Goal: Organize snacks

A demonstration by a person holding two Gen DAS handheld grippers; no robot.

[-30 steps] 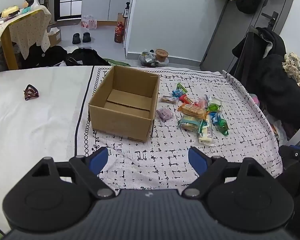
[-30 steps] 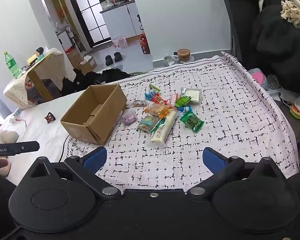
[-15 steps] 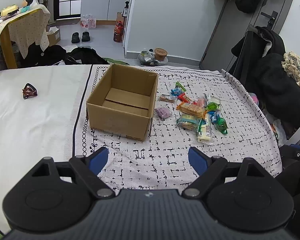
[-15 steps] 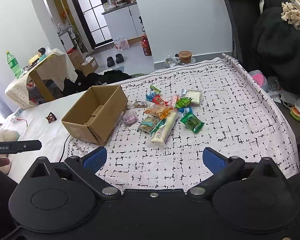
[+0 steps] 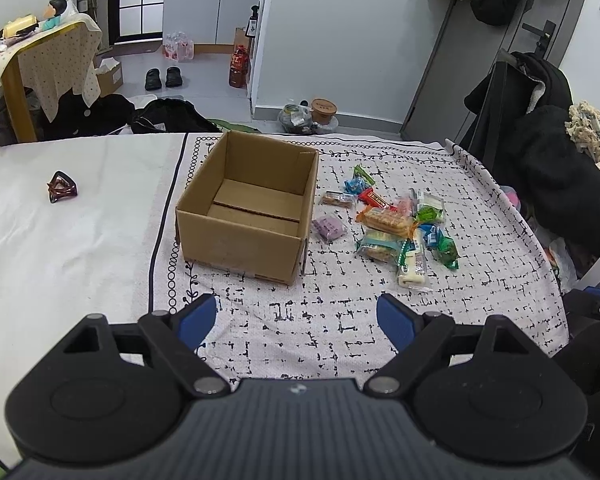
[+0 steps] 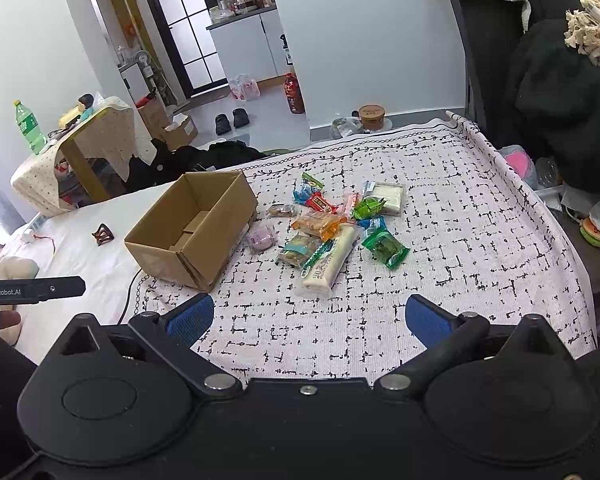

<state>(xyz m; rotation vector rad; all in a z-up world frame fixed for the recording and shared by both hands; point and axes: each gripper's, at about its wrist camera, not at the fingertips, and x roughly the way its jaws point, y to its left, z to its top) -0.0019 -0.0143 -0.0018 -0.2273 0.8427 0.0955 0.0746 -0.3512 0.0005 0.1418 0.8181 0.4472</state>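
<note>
On the patterned cloth, open cardboard box sits upright, nothing visible inside. Snack pile lies just right of it: purple packet nearest the box, orange cracker pack, long white bar, green packet on the far side. Left gripper hovers short of the box, fingers spread wide, holding nothing. Right gripper hovers short of the pile, also spread wide, holding nothing. Brown hair clip lies well left of the box.
</note>
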